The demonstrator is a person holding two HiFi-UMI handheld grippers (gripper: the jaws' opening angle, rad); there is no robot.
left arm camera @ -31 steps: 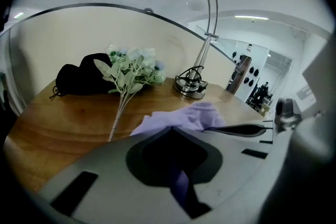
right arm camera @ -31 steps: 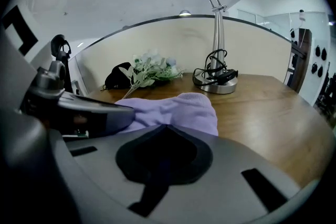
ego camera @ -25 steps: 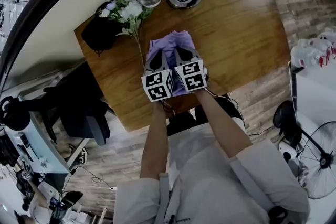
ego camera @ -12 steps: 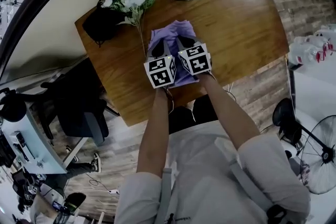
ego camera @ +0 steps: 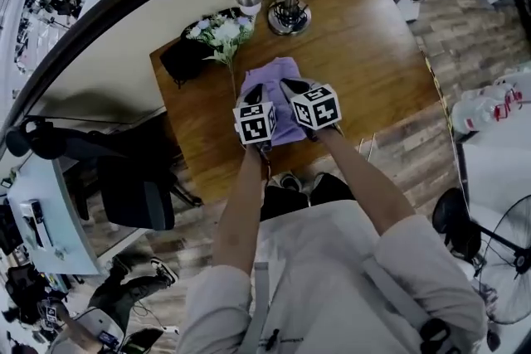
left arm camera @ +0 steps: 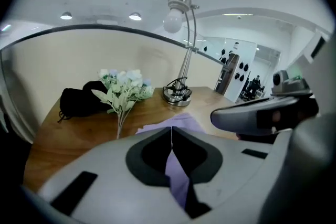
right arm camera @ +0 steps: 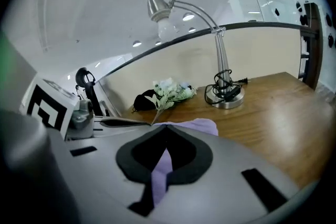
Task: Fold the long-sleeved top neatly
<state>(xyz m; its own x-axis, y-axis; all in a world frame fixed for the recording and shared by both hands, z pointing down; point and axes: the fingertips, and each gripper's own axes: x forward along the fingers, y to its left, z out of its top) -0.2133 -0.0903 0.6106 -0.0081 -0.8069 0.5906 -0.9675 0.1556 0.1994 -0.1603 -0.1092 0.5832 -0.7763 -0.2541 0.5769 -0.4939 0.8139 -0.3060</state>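
Note:
The purple long-sleeved top lies as a small folded rectangle on the wooden table, near its front edge. My left gripper and right gripper hover side by side over the near half of the top, pointing away and downward. Both are shut. In the left gripper view the jaw tips meet in a thin line, with the top showing beyond them and through the slot behind them. The right gripper looks the same, with the top ahead of it. The cloth looks flat on the table.
A desk lamp stands at the table's far edge. A bunch of white flowers and a black pouch lie at the far left. A dark office chair stands left of the table, and a fan stands on the floor at the right.
Both grippers have lifted off the top, still shut and side by side. The head camera has pulled back, so the table looks smaller. The top has stayed in place.

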